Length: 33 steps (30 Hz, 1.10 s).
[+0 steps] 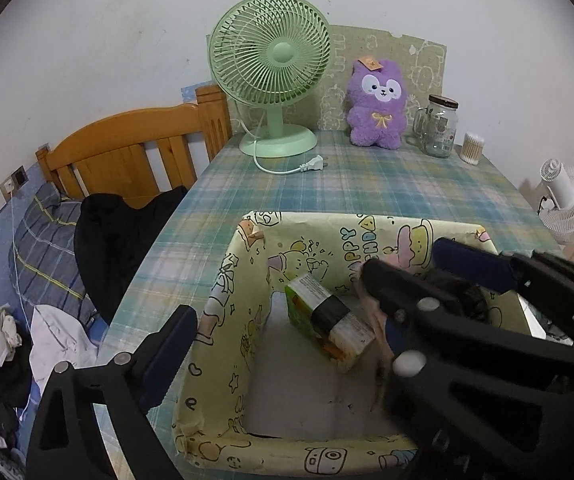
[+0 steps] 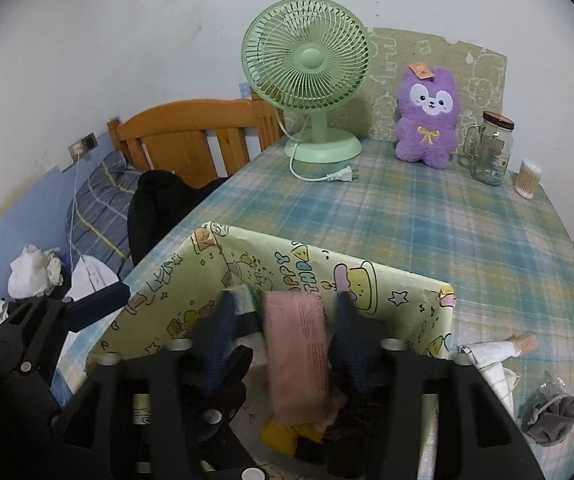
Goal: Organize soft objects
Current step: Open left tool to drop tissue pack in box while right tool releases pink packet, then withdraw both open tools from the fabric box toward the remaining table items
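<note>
A: What is seen, from the biggest thing down?

B: A table covered by a blue-green plaid cloth [image 2: 427, 216] is seen, set beside a wooden bed headboard [image 1: 135, 148]. At its near end an open box wrapped in yellow cartoon birthday paper [image 1: 223, 292] is placed.

A: And at the far end?

B: A green desk fan [image 1: 273, 68] is stood there, its white plug [image 1: 313, 165] left lying loose on the cloth. A purple plush toy [image 1: 377, 106] is propped upright just right of the fan, and a glass jar with a handle [image 1: 437, 128] and a small tub of cotton swabs [image 1: 471, 148] are lined up to its right.

A: How are the grippers held?

B: The left gripper [image 1: 315, 292] is spread wide across the box, one finger outside the left wall, and nothing is pinched. The right gripper [image 2: 283, 340] is lowered over the box. Its jaws are parted, and a pink soft pack [image 2: 297, 356] is seen blurred between the pads [image 2: 221, 340]. Whether it is still touched cannot be told.

A: What is found inside the box?

B: A green carton with a black band [image 1: 327, 316] is laid tilted on the white floor. Dark and yellow soft things are heaped under the pink pack, too blurred to be named.

A: Anything beside the box?

B: A grey drawstring pouch [image 2: 553, 420] is left on the cloth at its right.
</note>
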Available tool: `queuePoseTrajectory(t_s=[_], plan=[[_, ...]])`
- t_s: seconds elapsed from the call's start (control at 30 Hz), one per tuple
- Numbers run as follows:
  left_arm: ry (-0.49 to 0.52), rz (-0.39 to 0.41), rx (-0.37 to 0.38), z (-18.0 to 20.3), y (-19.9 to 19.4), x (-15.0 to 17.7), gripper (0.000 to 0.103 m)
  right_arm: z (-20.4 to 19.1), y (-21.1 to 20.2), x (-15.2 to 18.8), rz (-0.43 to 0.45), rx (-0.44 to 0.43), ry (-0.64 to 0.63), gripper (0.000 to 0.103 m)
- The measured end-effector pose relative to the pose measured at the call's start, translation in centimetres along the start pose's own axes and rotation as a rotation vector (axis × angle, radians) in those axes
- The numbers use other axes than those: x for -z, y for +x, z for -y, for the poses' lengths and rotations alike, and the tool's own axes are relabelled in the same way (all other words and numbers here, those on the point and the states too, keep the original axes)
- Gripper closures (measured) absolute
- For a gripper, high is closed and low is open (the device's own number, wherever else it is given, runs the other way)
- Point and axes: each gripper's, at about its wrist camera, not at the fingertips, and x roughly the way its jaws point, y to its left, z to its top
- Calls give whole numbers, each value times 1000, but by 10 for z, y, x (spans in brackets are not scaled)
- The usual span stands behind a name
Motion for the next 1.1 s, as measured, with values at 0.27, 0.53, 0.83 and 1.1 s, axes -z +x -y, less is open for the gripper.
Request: queuePoseTrajectory(t_s=[0.27, 0.53, 0.83, 1.1], plan=[[0, -2, -15, 4, -4, 1, 4, 2, -14, 2, 42, 65, -39, 19], [0, 3, 25, 18, -13, 3, 3, 14, -30, 8, 56, 87, -20, 19], [16, 50, 50, 40, -34, -1, 2, 31, -57, 11, 89, 89, 19, 15], [24, 99, 56, 58, -56, -10, 1, 43, -87, 10, 132, 95, 52, 9]])
